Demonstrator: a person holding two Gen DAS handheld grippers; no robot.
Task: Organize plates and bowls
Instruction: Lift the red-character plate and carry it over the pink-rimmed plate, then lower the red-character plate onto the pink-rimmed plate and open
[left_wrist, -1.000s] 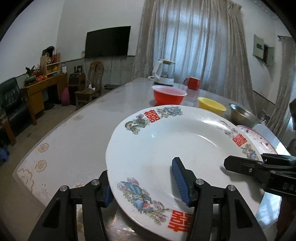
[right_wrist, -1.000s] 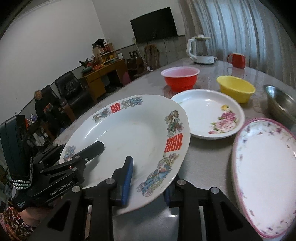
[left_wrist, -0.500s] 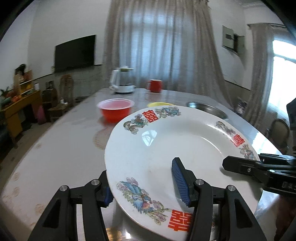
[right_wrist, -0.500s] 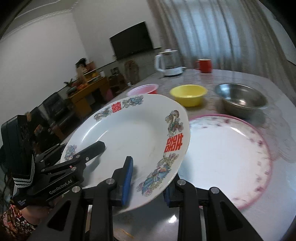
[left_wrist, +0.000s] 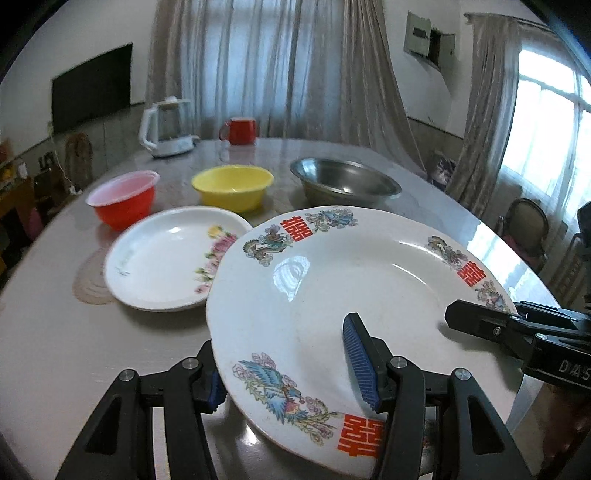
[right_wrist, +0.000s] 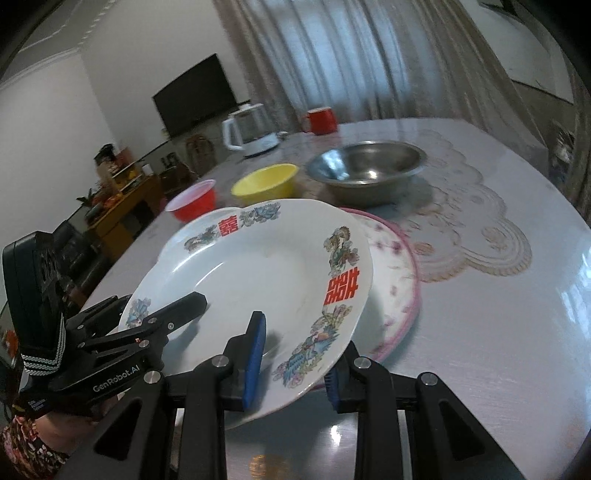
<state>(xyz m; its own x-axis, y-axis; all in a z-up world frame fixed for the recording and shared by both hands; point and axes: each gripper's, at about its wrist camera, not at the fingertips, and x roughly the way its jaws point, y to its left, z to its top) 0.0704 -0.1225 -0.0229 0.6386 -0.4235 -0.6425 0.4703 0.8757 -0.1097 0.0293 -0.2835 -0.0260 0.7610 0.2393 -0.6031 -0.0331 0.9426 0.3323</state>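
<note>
A large white plate with red characters and bird patterns (left_wrist: 332, 288) (right_wrist: 258, 266) is held by both grippers. My left gripper (left_wrist: 291, 373) is shut on its near rim. My right gripper (right_wrist: 295, 362) is shut on the opposite rim and shows at the right in the left wrist view (left_wrist: 509, 328). The plate hangs tilted over a pink-rimmed plate (right_wrist: 395, 280) on the table. A white flower plate (left_wrist: 162, 258) lies to the left. A red bowl (left_wrist: 123, 197), a yellow bowl (left_wrist: 232, 186) and a steel bowl (left_wrist: 343, 181) stand behind.
A white kettle (left_wrist: 166, 127) and a red mug (left_wrist: 240, 129) stand at the far end of the grey table (right_wrist: 498, 332). Chairs (left_wrist: 524, 229) stand by the right edge. Curtains and a TV are behind.
Both grippers have carried the big plate to the right along the table; it now hangs over the pink-rimmed plate, and the flower plate and bowls lie to its left.
</note>
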